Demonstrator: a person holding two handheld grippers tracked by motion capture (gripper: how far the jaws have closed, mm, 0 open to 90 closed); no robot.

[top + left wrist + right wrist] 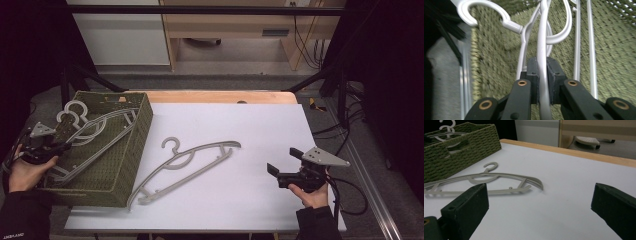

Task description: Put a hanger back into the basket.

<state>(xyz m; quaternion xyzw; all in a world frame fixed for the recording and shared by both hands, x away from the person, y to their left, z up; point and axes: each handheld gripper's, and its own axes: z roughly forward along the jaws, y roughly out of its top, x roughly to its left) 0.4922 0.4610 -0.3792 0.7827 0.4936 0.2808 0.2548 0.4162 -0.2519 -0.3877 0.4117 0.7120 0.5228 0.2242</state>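
Left gripper (542, 75) clenched on the arm of a grey hanger (543, 45), which lies inside the woven green basket (135, 145) at the table's (260, 125) left. Right gripper (285, 167) released, jaws wide, hovering near a second hanger (185, 165) on the table.

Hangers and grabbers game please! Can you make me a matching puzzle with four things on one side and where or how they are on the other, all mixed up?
Things:
1. hanger on the table
2. hanger in the basket
3. left gripper
4. right gripper

Place or state:
A. jaws wide apart above the white table, holding nothing
B. clamped between two black pads
C. lying flat on the white surface, beside the green woven basket
D. jaws shut on a grey hanger arm

Pairs: 1-C, 2-B, 3-D, 4-A
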